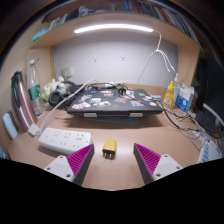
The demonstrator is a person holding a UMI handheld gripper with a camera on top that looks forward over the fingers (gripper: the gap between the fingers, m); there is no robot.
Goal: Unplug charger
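Observation:
A small yellow charger lies on the wooden desk, its prongs toward me. It sits between my two fingers, just ahead of the fingertips, with a gap at each side. My gripper is open; the purple pads stand wide apart and hold nothing. A white power strip lies on the desk to the left of the charger, beyond my left finger.
A dark laptop on a stand sits mid-desk with cables running to it. A metal flask and bottles stand at the left, yellow and white bottles at the right. A shelf with a light bar hangs above.

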